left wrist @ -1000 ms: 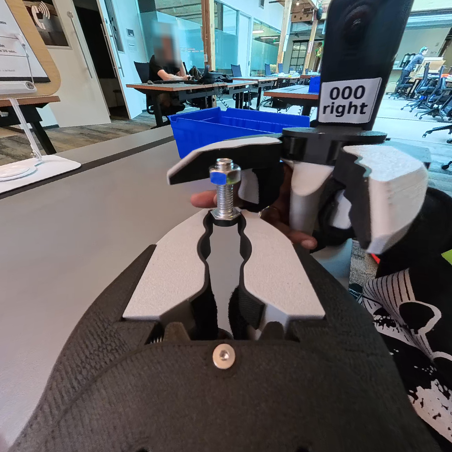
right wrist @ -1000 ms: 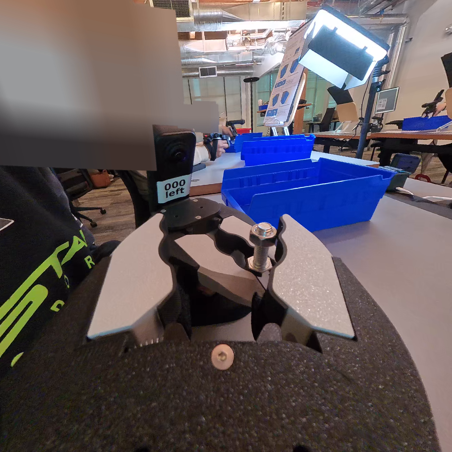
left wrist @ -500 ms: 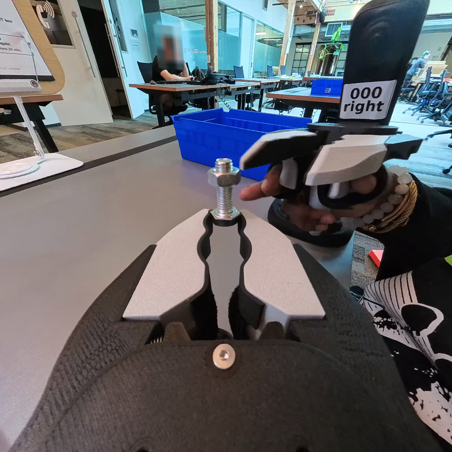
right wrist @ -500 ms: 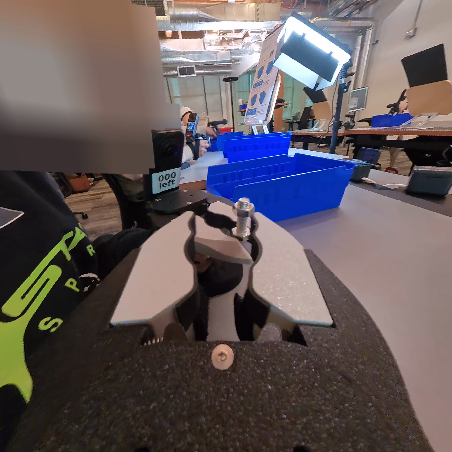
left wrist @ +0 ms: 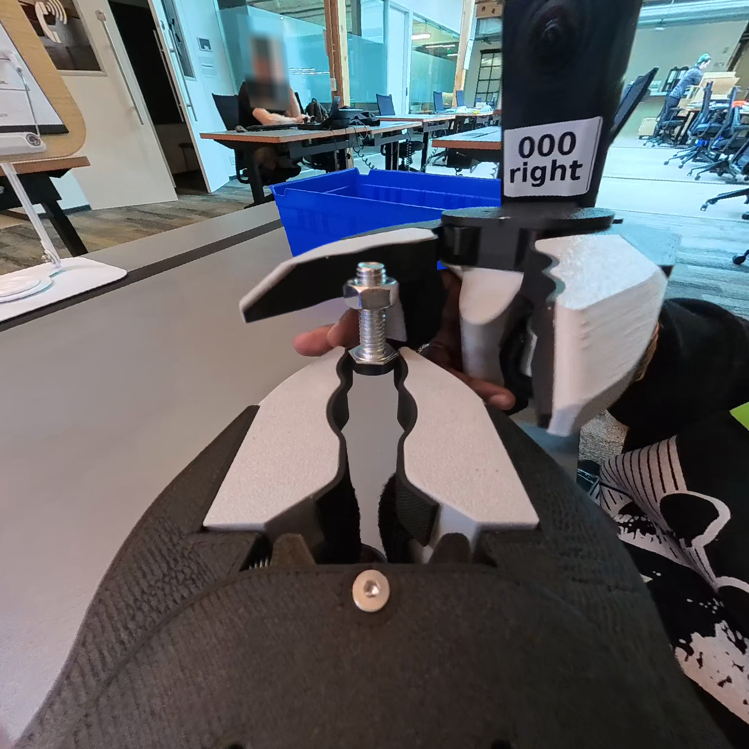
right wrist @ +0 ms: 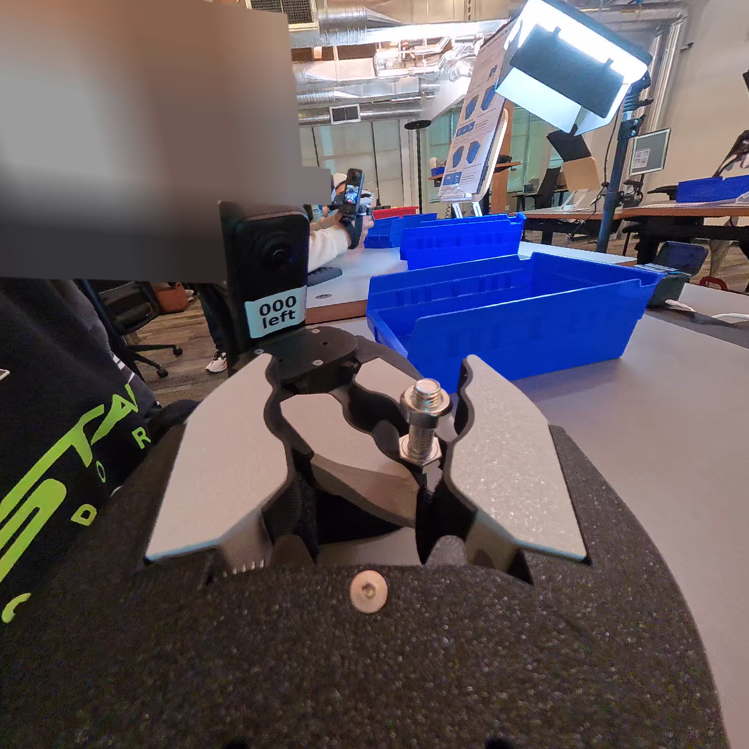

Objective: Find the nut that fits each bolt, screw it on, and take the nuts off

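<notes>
A silver bolt point(left wrist: 369, 328) stands upright with a hex nut point(left wrist: 371, 292) threaded on near its top. My left gripper point(left wrist: 371, 360) is shut on the bolt's head at its fingertips. My right gripper point(right wrist: 364, 364) is wide open, with one of its fingers point(left wrist: 324, 275) on each side of the nut. In the right wrist view the nut point(right wrist: 424, 403) sits close to the right finger point(right wrist: 510, 454), well away from the left one. I cannot tell whether that finger touches it. The bolt point(right wrist: 421, 439) and the left gripper's tips show below.
Both grippers are held above a grey table point(left wrist: 142, 364), near its edge. A blue plastic bin point(right wrist: 527, 324) stands on it just beyond the grippers, also seen in the left wrist view point(left wrist: 385, 202). A white stand base point(left wrist: 52, 279) sits at far left. A person's hand point(left wrist: 320, 344) holds the right gripper. About 7 cm separates my left fingertips from my right.
The right gripper drew back from the bolt half a second ago with its fingers closer together. It is now back around the nut and wide open. The left gripper holds the bolt unchanged.
</notes>
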The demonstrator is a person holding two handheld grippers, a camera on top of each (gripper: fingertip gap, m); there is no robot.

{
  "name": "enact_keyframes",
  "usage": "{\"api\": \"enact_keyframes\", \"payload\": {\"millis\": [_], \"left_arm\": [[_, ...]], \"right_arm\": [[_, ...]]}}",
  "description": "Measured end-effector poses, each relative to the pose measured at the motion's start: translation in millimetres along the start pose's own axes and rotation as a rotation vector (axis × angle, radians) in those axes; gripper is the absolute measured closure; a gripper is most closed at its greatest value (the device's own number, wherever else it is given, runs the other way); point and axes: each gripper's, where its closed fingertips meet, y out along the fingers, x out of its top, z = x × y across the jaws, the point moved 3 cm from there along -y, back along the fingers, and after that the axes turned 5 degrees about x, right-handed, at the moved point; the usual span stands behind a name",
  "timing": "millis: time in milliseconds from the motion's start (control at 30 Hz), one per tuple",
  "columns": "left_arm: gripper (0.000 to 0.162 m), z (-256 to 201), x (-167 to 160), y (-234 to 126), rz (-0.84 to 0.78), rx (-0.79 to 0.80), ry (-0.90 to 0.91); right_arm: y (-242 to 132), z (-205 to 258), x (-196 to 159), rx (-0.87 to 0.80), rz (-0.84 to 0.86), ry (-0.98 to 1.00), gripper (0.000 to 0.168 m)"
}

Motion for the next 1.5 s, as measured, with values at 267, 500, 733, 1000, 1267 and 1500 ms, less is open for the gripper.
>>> {"api": "enact_keyframes", "payload": {"millis": [267,500,733,1000,1267,1500], "left_arm": [[0.142,3.0,0.7,-0.6,-0.007,0.022,-0.01],[0.142,4.8,1.2,-1.1,-0.012,0.025,-0.027],[0.142,4.2,0.8,-0.8,-0.009,0.023,-0.02],[0.142,1.5,-0.3,0.1,0.002,0.012,0.0],[0.142,3.2,-0.7,0.4,0.005,0.019,-0.009],[0.142,4.6,-0.2,0.1,0.002,0.029,-0.015]], "right_arm": [[-15.8,2.7,1.0,-0.035,-0.002,-0.014,0.098],[-42.7,5.9,3.1,-0.038,-0.004,0.019,0.137],[-38.3,-5.3,5.2,-0.105,-0.034,-0.01,0.099],[-9.6,-7.4,-0.2,-0.04,-0.012,0.01,0.085],[-8.8,-1.5,0.0,-0.021,0.009,-0.003,0.099],[-29.9,0.0,0.8,-0.062,0.023,0.006,0.114]]}}
